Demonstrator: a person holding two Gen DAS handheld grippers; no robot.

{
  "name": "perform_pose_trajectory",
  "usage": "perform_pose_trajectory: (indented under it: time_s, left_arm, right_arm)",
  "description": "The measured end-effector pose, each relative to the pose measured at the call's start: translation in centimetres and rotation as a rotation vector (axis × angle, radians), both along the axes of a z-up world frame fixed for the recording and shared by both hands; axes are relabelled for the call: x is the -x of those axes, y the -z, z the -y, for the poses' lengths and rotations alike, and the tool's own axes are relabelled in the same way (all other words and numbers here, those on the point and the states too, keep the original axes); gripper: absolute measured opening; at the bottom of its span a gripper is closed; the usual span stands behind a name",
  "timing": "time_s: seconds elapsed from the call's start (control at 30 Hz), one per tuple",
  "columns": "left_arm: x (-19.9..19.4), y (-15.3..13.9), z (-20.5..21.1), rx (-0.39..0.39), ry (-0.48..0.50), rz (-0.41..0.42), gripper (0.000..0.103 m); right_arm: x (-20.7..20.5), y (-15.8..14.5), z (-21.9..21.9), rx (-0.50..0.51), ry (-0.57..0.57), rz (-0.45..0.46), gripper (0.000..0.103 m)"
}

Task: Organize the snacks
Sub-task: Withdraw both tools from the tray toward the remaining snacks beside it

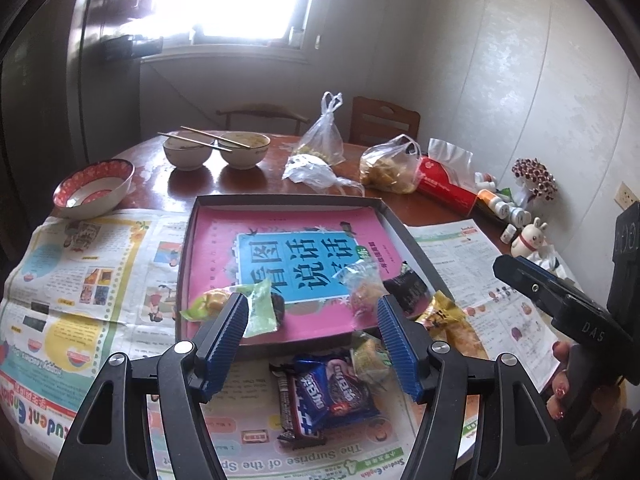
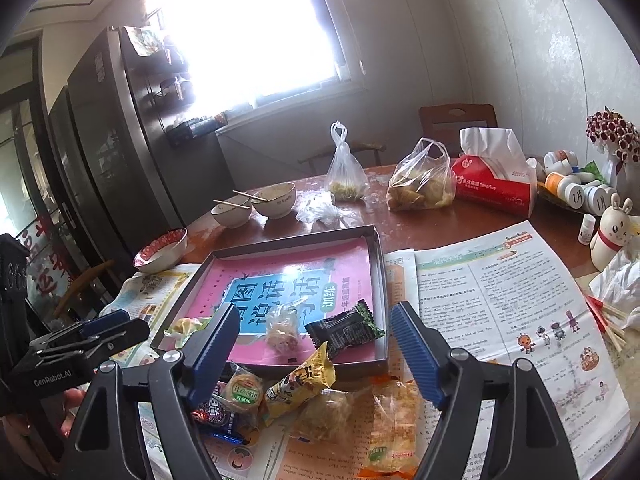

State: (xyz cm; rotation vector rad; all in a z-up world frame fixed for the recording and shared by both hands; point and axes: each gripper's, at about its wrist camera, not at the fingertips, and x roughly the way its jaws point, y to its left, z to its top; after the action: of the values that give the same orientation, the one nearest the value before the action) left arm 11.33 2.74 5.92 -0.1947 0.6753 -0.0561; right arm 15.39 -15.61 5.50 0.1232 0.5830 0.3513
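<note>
A dark shallow tray lined with a pink book lies on newspaper. Inside it are a green-wrapped snack, a clear-wrapped snack and a black packet. In front of the tray lie a blue cookie packet, a yellow packet, a round green-label snack and an orange packet. My left gripper hangs open over the tray's front edge, holding nothing. My right gripper is open too, above the loose pile, with nothing between its pads.
Three bowls, two with chopsticks, stand behind the tray. Plastic bags of food, a red tissue pack, small bottles and a rabbit figure crowd the back right. Wooden skewers lie at the right edge.
</note>
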Motion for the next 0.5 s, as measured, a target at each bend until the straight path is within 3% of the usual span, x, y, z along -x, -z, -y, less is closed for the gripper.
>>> perform_pose_trajectory:
  time_s: [0.5]
  left_arm:
    - [0.0, 0.8, 2.3, -0.004, 0.065, -0.036, 0.069]
  right_arm:
    - [1.4, 0.1, 0.7, 0.023, 0.009, 0.000, 0.078]
